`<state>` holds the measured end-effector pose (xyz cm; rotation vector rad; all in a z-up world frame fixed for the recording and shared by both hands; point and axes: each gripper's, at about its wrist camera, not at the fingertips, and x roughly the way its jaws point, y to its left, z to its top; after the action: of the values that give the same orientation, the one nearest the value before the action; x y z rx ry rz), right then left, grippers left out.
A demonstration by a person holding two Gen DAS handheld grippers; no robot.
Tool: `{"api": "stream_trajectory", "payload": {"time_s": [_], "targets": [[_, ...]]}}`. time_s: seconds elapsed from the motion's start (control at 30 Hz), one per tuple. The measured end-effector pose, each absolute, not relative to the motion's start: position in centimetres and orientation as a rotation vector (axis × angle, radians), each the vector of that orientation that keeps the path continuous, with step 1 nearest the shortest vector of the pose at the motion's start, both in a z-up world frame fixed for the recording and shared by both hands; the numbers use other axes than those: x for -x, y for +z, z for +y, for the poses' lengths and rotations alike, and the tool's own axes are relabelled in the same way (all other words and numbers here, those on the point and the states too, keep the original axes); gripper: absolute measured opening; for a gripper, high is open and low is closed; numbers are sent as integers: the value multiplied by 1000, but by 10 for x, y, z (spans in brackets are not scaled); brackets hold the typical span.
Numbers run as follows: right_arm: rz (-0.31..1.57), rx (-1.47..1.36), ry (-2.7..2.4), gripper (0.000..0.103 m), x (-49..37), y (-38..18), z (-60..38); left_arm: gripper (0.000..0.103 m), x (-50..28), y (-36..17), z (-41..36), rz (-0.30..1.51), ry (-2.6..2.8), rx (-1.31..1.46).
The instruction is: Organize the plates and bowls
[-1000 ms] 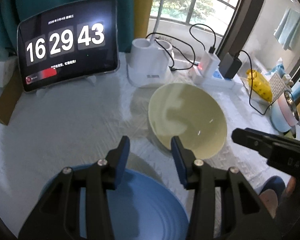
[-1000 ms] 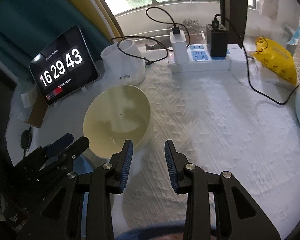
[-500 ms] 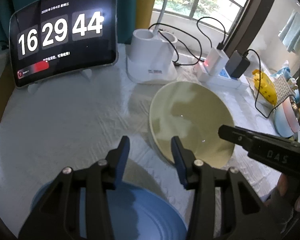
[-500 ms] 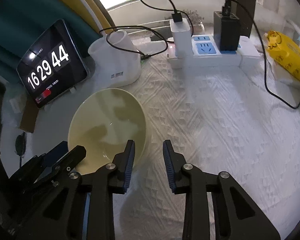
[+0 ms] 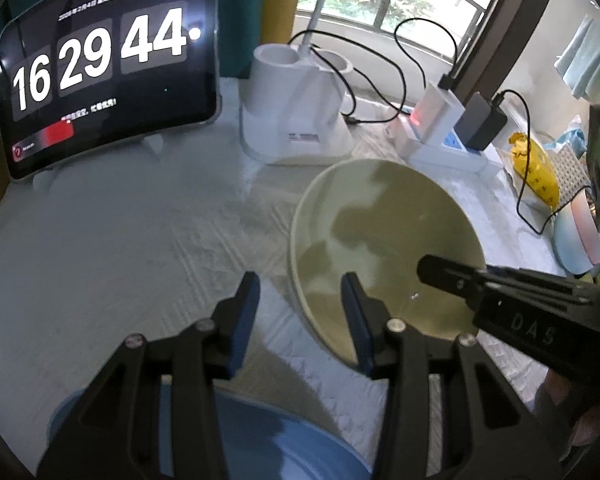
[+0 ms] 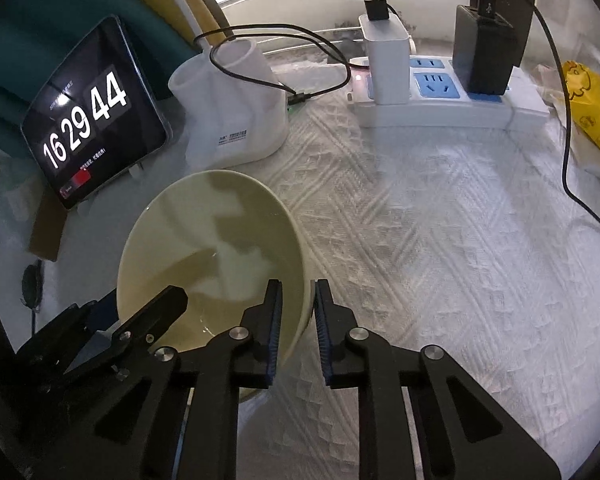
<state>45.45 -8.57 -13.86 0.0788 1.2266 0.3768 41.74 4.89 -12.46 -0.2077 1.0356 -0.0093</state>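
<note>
Home, windowside table: white cloth [image 6: 440,240], power strip [image 6: 452,108] (chargers plugged), tablet clock [image 5: 100,80].

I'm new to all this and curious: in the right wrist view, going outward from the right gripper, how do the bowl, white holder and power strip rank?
From the right gripper:
1. Bowl, its rim between the fingers.
2. White holder, back left, behind the bowl.
3. Power strip, farthest, by the window.

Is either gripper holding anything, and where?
Left gripper holds nothing. Right gripper has just been closing with its fingers astride the bowl at its near rim; whether they grip yet cannot be told.
</note>
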Motion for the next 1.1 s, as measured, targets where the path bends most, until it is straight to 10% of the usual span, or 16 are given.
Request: {"api": "stream_trajectory", "payload": {"time_s": [1.1], "targets": [[1073, -86, 390, 12, -420, -102, -99, 24, -381, -92, 37, 920, -55, 183]]}}
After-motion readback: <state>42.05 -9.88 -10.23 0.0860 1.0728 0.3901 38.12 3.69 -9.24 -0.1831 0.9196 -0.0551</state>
